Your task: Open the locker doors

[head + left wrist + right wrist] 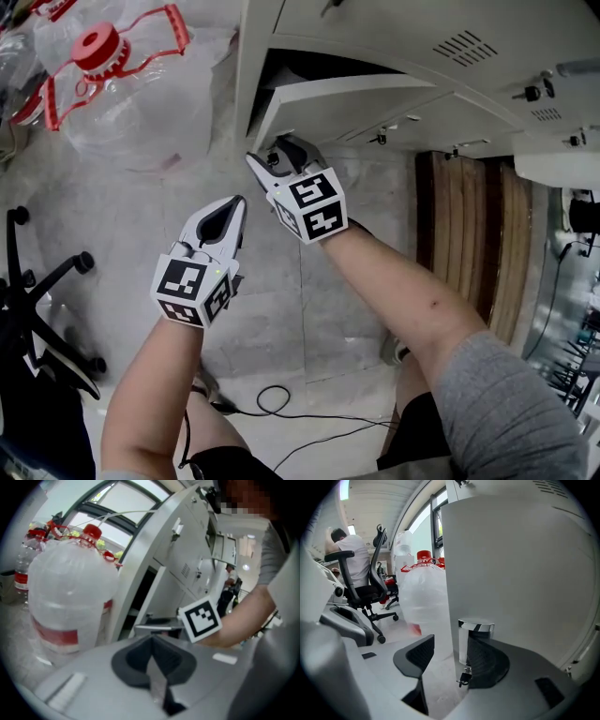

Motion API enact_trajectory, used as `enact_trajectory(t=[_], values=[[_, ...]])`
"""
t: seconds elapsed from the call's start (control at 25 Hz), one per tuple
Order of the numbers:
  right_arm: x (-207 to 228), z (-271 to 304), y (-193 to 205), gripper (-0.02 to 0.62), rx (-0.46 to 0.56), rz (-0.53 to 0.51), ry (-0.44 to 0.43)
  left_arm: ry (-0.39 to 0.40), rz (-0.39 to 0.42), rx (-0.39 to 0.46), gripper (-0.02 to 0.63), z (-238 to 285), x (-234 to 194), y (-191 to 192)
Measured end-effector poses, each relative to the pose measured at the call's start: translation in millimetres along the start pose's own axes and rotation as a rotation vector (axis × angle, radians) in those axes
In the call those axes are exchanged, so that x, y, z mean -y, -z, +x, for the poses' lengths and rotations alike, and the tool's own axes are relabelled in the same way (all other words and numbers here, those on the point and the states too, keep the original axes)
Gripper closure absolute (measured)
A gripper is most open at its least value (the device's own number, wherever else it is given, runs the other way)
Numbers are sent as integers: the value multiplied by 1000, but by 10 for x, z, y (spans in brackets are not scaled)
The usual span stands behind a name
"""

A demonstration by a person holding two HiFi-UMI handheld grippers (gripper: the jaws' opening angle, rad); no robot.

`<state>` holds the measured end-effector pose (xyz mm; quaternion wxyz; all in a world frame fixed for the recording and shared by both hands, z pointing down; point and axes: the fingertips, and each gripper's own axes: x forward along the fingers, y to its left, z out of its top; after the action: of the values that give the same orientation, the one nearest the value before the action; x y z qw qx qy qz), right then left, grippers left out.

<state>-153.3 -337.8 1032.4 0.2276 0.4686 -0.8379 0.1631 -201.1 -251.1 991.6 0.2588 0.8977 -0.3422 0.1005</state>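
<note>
1. A water jug stands at the far left on the floor, just beside the locker bank and clear of both grippers
2. The left gripper hangs low and short of the lockers, its jaws pressed together with nothing between them; it looks idle for this step
3. The right gripper is the nearer one, right at the free edge of the bottom locker door, which already stands ajar. Its jaws are apart and not clamped: the chrome knob sits between them, against the right-hand pad, while the other pad stands clear
4. The door's free edge runs upright and lies straight ahead of the right gripper. The hinge seems to be on the far, right-hand side, so the pull probably has to come toward the person and swing rightward
5. Only the right gripper view shows the knob and the small key hanging under it; the head view hides both behind the jaws, but alone shows how far the door stands out from the closed lockers further right
</note>
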Motion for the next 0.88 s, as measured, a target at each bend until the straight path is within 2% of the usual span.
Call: enact_trajectory(t=[0.36, 0.68, 0.88], values=[[-137, -644, 410, 401, 6, 26, -22, 18, -2, -33, 601, -66, 279, 295], [38, -1211, 763, 448, 18, 149, 19, 59, 2, -72, 601, 17, 577, 490], [138, -1446, 893, 451, 10, 157, 1, 88, 9, -74, 601, 131, 699, 490]])
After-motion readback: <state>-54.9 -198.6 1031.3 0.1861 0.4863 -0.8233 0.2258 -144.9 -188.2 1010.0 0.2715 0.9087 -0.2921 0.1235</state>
